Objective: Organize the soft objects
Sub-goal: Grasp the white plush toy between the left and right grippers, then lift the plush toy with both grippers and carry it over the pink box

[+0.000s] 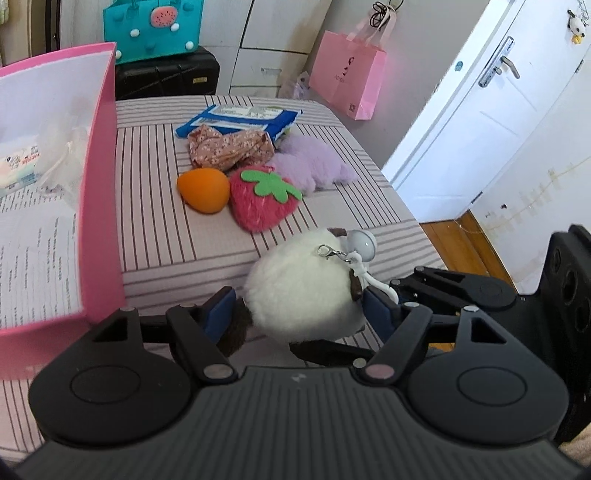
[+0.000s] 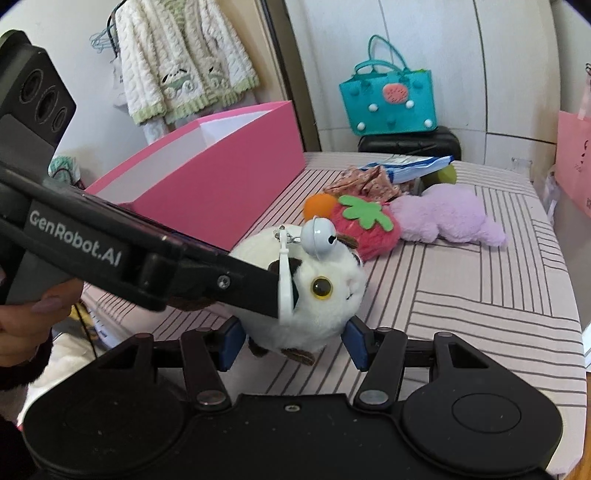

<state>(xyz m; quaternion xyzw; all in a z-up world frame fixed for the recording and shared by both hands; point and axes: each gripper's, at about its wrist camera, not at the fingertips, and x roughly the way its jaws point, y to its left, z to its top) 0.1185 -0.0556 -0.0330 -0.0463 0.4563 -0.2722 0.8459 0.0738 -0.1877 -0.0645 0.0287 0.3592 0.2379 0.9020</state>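
Note:
A white plush cat (image 1: 303, 291) with brown patches and a white bell (image 2: 317, 238) hangs over the near part of the striped bed (image 1: 166, 240). My left gripper (image 1: 301, 314) is shut on it, blue pads pressing its sides. In the right wrist view one left finger (image 2: 240, 291) crosses the cat (image 2: 317, 295) from the left. My right gripper (image 2: 293, 343) grips the cat's lower body between its pads. Farther back lie a strawberry plush (image 1: 264, 199), an orange soft ball (image 1: 203, 190), a purple plush (image 1: 314, 162) and floral cloth (image 1: 229, 147).
An open pink box (image 1: 99, 184) stands on the bed's left side, with a tissue pack (image 1: 22, 166) inside. A blue-white packet (image 1: 240, 120) lies at the back. Beyond the bed are a black suitcase (image 1: 166, 75), a teal bag (image 1: 153, 29), a pink paper bag (image 1: 347, 77) and a white door (image 1: 480, 110).

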